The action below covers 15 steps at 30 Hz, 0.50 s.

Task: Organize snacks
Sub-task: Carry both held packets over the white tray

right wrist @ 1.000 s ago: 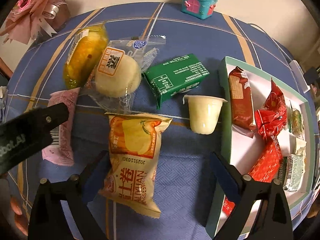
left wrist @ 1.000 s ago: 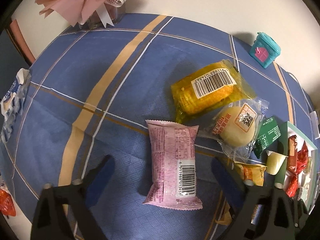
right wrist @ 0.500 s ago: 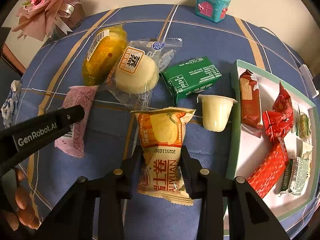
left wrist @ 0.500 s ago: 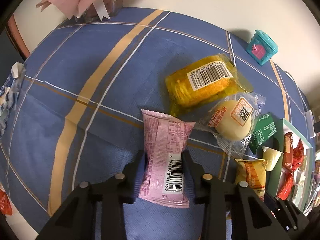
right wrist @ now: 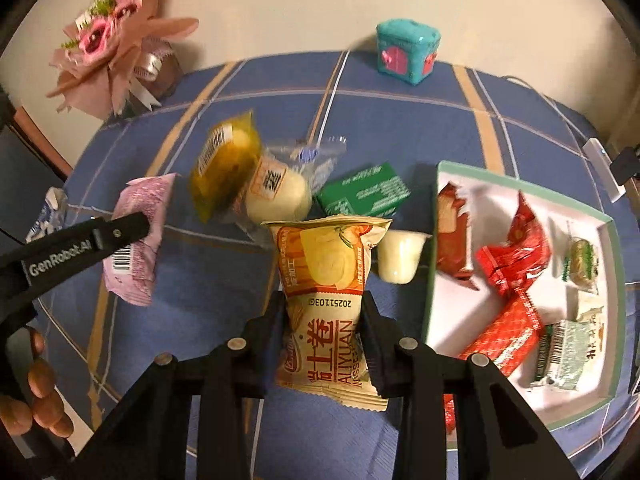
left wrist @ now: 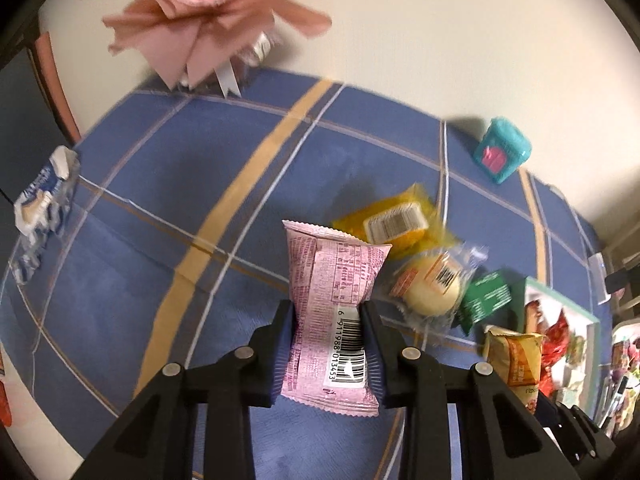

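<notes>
The pink pack [left wrist: 330, 316] is clamped between the jaws of the left gripper [left wrist: 329, 346], gripped at its lower half near the barcode and lifted off the blue cloth [left wrist: 160, 208]. The orange pack [right wrist: 326, 300] is pinched the same way by the right gripper [right wrist: 325, 336], jaws narrowed onto its waist. Both packs are held by soft, air-filled wrapping, so a slip is judged possible if either gripper is swung quickly; too hard a squeeze could crush what is inside. The tray [right wrist: 430, 248] is already crowded along its right side and bottom, and the orange pack could land on the red wrappers [right wrist: 512, 256] rather than on bare tray floor. The cup [right wrist: 400, 256] stands just beside the tray wall and could be knocked over on the way in.

The tray's contents are laid out plainly only in the right wrist view — the left view catches just a sliver of it at the edge. The right view also shows the left gripper from the side with the pink pack raised clear of the cloth. A crumpled blue-and-white wrapper [left wrist: 42, 204] at the cloth's far left is clearer in the left view.
</notes>
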{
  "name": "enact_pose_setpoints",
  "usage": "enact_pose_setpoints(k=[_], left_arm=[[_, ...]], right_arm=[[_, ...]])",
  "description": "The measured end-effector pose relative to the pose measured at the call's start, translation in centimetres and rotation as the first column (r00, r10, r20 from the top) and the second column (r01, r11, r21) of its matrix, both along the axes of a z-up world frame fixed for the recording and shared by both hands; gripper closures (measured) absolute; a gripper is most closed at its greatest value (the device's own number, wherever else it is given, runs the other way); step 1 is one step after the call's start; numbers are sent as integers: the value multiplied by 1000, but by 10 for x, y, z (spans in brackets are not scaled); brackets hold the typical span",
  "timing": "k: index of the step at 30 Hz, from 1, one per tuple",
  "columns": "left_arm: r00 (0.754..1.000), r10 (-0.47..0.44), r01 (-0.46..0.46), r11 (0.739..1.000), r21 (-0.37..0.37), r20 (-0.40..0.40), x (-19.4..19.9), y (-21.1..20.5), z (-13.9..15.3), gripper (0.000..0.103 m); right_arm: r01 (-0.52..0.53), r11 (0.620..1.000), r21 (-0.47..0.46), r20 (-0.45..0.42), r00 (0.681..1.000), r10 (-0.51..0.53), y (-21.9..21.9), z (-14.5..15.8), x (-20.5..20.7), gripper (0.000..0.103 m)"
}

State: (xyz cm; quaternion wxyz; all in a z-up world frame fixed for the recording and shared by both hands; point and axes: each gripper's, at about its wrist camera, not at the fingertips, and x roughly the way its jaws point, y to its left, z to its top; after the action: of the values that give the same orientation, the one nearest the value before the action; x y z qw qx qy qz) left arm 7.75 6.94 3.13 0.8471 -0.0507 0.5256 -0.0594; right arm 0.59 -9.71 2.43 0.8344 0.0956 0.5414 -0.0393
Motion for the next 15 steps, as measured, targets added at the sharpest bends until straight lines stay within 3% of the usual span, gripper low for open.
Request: enact_pose_setpoints(k=[6,15], left_arm=[[999,-6,6,1000,-3,39,-6,-10,22,67],[997,-56,56,998,8,48,-17,-41,28,67]], right_arm=[[31,999,-16,24,999,-30,-15,13,-8,66],[160,987,-10,30,987,-160,-74,24,-25,66]])
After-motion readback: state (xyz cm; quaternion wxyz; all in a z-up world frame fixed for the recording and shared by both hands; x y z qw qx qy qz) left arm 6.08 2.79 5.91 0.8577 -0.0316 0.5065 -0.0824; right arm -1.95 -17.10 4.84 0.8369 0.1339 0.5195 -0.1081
